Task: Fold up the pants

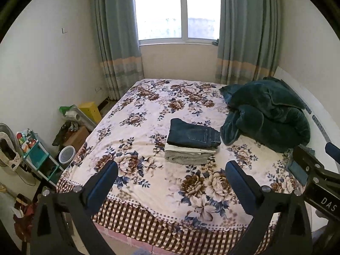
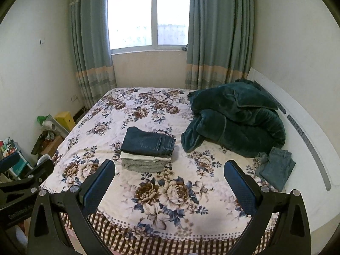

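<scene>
Ahead of both tools, on the bed (image 2: 148,223), a stack (image 2: 146,148) of folded pants sits finished, dark jeans on top. The left tool (image 1: 171,165) and right tool (image 2: 170,165) hang released, jaws wide, holding nothing. To the right tool's right, one pale pair (image 2: 276,167) lies loosely bunched, apparently the last left to fold.
</scene>
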### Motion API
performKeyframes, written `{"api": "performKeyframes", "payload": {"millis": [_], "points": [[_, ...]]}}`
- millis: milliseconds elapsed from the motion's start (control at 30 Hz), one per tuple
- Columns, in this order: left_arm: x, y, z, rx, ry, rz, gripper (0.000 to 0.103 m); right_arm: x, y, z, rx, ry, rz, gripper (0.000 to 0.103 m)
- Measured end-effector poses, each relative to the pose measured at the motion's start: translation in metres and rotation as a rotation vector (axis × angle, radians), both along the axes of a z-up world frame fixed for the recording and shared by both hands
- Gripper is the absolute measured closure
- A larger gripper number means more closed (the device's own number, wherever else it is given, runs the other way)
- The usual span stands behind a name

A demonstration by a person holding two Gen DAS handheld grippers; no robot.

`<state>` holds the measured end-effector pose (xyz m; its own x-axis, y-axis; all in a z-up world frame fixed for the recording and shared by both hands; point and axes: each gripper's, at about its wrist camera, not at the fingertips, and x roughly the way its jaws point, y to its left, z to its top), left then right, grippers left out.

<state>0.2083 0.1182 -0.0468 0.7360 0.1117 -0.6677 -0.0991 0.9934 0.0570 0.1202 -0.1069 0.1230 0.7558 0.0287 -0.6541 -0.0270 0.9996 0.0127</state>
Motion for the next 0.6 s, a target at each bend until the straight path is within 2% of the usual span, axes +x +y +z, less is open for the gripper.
{"api": "performKeyframes", "payload": {"millis": [200,600], "points": [[-0.003,0.003,-0.005,0.009,0.007,0.010,0.000,0.017,-0.002,-0.012,0.007,0.042,0.025,0.000],[-0.001,0.006,-0.003,0.007,0.000,0.021,0.000,0.027,-0.001,-0.014,-0.001,0.035,0.029,0.000]]}}
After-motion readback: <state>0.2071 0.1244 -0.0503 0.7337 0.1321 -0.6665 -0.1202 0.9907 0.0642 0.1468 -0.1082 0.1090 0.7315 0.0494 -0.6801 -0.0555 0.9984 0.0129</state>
